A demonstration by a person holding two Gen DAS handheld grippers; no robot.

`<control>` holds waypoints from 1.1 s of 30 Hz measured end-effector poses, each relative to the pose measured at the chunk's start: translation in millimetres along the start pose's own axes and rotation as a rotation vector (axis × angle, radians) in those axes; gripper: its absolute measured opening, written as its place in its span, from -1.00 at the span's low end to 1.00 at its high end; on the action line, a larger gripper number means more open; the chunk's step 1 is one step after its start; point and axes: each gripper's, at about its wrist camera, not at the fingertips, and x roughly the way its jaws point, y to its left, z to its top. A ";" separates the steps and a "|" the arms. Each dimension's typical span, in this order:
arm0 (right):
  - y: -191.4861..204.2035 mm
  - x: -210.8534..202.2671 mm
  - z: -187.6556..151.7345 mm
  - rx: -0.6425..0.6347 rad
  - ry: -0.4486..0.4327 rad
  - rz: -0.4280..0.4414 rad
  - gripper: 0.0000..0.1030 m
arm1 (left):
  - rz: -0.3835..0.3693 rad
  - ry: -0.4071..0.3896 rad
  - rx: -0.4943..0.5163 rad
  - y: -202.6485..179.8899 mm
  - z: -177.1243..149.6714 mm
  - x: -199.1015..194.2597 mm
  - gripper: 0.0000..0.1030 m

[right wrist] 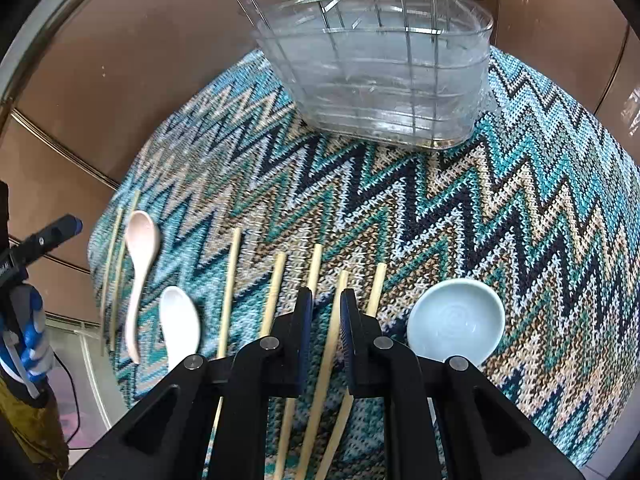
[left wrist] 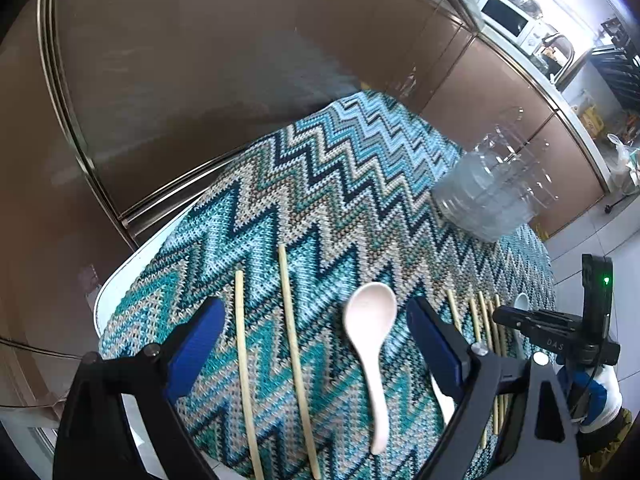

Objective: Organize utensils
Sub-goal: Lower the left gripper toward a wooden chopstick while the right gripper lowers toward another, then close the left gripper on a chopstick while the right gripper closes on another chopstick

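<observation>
In the left wrist view my left gripper point(left wrist: 318, 340) hangs open over the zigzag cloth point(left wrist: 320, 184). A pink spoon point(left wrist: 372, 340) and two chopsticks point(left wrist: 294, 340) lie below its wide gap. In the right wrist view my right gripper point(right wrist: 325, 308) is low over a row of several chopsticks. Its jaws are nearly together around one chopstick point(right wrist: 335, 320). That stick lies against the right pad, and cloth still shows between it and the left pad. A white spoon point(right wrist: 180, 320) and the pink spoon point(right wrist: 140, 248) lie to the left.
A clear ribbed utensil holder point(right wrist: 380, 68) stands at the far side of the cloth point(right wrist: 520, 200). A pale blue dish point(right wrist: 456, 320) sits right of the right gripper. A gloved hand point(right wrist: 28, 328) carries the left gripper point(right wrist: 60, 232). Brown cabinet doors point(left wrist: 200, 60) rise behind the table.
</observation>
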 end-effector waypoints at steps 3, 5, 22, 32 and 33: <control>-3.6 8.1 2.4 -0.002 0.017 -0.005 -0.73 | -0.018 0.020 0.004 0.3 1.1 6.9 0.75; -6.0 11.9 3.9 0.003 0.024 -0.006 -0.73 | -0.017 0.027 0.013 -2.3 1.0 10.2 0.74; -6.2 26.5 15.2 0.017 0.062 0.015 -0.75 | 0.023 0.177 -0.031 9.8 19.5 54.5 -0.03; -8.9 26.3 15.0 0.010 0.060 0.022 -0.76 | 0.066 0.211 -0.016 12.5 30.4 69.2 -0.42; -8.6 26.1 13.3 0.010 0.060 0.023 -0.76 | 0.070 0.215 -0.014 12.6 31.1 70.5 -0.44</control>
